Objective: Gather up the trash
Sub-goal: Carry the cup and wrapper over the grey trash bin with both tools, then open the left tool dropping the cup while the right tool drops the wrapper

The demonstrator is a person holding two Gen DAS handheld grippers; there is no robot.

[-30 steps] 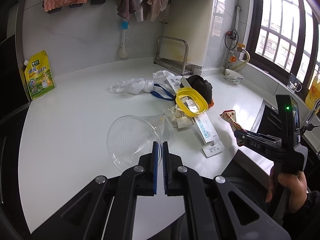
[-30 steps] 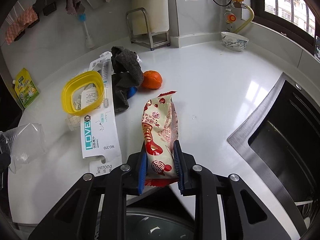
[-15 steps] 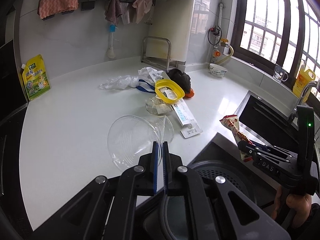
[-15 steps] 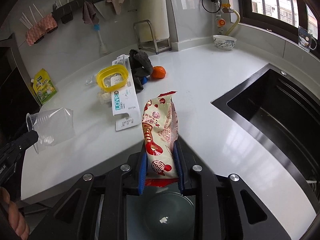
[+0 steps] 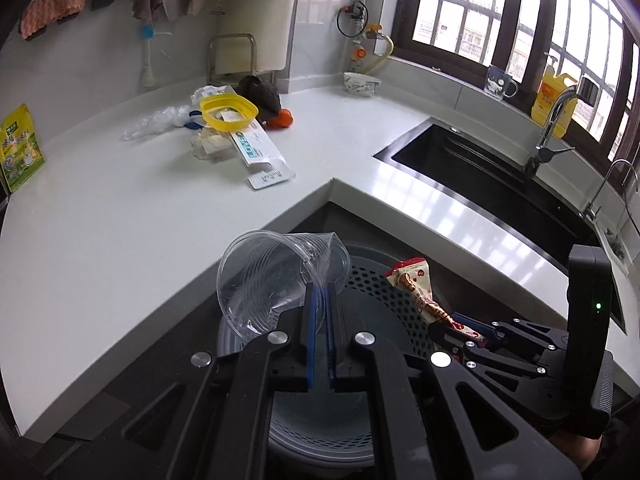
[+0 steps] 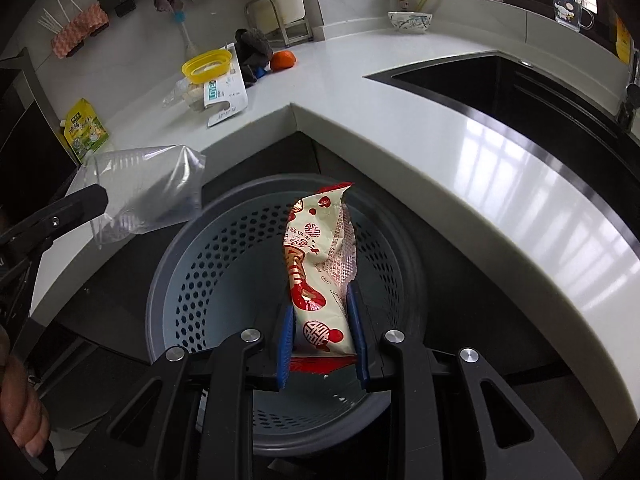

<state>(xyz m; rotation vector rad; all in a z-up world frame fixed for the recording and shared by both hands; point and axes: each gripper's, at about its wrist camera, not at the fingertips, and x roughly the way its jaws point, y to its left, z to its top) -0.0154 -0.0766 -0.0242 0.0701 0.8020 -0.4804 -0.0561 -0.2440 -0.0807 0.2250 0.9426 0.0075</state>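
Note:
My left gripper is shut on the wall of a clear plastic cup, held over the rim of a grey perforated trash bin below the counter corner. The cup also shows in the right wrist view. My right gripper is shut on a red and cream snack wrapper, held above the bin. The wrapper shows in the left wrist view. More trash lies on the white counter: a yellow lid, a white package, a plastic bag.
A dark cloth and an orange lie by the trash pile. A black sink with faucet is to the right. A bowl and a green pouch stand at the counter's back.
Both grippers have pulled back from the counter and down, carrying the cup and the wrapper. They now hang over the trash bin, which has come fully into view.

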